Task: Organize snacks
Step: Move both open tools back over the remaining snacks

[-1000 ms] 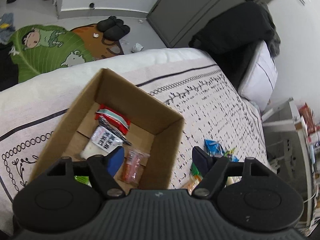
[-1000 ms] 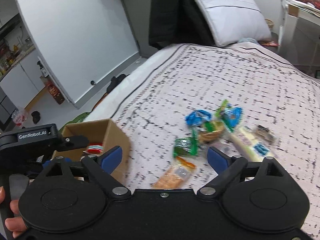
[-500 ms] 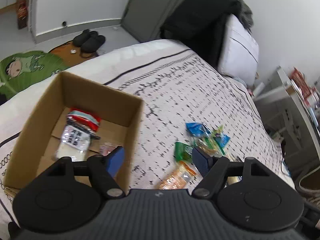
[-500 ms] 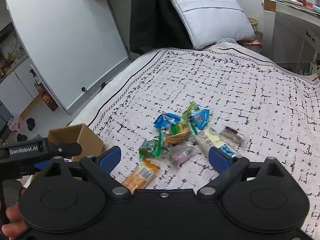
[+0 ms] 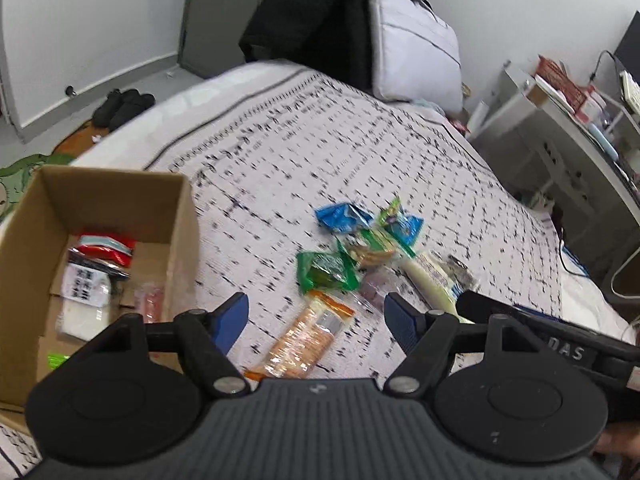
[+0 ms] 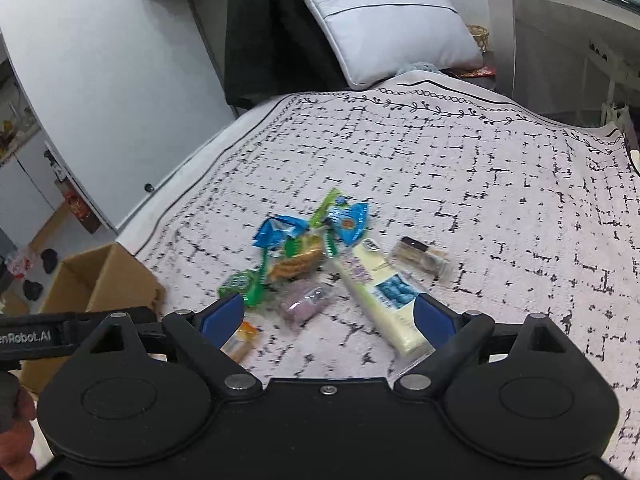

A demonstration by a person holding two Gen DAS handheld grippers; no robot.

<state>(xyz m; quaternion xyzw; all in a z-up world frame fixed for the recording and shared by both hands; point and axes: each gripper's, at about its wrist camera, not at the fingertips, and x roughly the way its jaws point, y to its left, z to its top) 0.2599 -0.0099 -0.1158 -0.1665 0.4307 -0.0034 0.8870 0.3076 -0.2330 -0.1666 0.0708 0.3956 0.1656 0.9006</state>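
A heap of wrapped snacks lies on the patterned bedspread: an orange cracker pack (image 5: pixel 308 336), a green packet (image 5: pixel 326 272), a blue packet (image 5: pixel 342 218), a pale long bar (image 6: pixel 380 300) and a pinkish packet (image 6: pixel 306 304). The cardboard box (image 5: pixel 176 216) at the left holds a red packet (image 5: pixel 106 246) and a white pack (image 5: pixel 86 296). My left gripper (image 5: pixel 316 318) hangs open above the cracker pack, holding nothing. My right gripper (image 6: pixel 328 318) is open over the pinkish packet and the long bar, its jaws closing a little, with no pad touching either.
A grey pillow (image 6: pixel 384 20) and dark clothes (image 6: pixel 272 36) stand at the head of the bed. A white desk (image 5: pixel 568 140) with clutter is at the right. Slippers (image 5: pixel 122 106) and a green mat lie on the floor beyond the bed's left edge.
My left gripper has swung right, from over the box to over the snack heap. The right gripper has come down and closer to the heap, so the snacks sit nearer between its fingers.
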